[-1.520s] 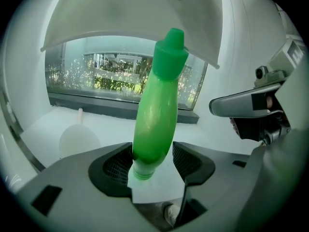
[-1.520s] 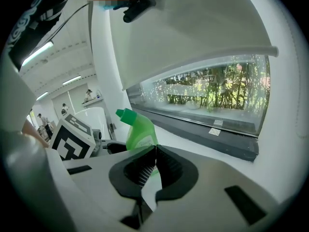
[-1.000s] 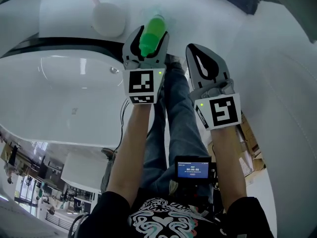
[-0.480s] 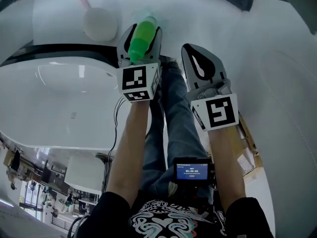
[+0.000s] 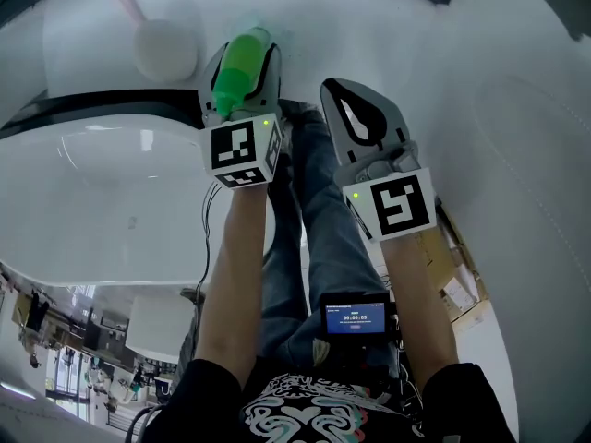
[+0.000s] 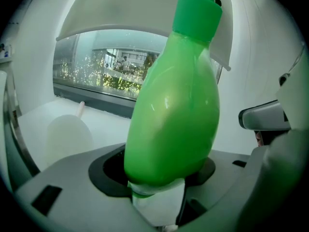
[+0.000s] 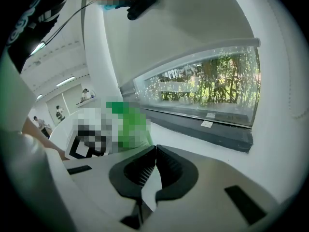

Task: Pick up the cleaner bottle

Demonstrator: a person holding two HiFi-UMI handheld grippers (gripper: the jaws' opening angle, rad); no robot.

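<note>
The cleaner bottle (image 5: 238,65) is bright green with a green cap. My left gripper (image 5: 244,55) is shut on it and holds it in the air. In the left gripper view the bottle (image 6: 174,105) fills the middle, its body wedged between the jaws and its cap tilted up to the right. My right gripper (image 5: 355,113) hangs beside it on the right, shut with nothing in it. In the right gripper view the two jaws (image 7: 155,151) meet edge to edge, and a blurred green patch lies to their left.
A white bathtub (image 5: 102,201) curves along the left below my left arm. A round white brush head with a pink handle (image 5: 164,46) rests on the ledge behind it. Cardboard boxes (image 5: 452,275) lie on the floor at the right.
My left gripper has carried the bottle leftward and slightly up in the head view. The right gripper has drifted left with it and stays shut.
</note>
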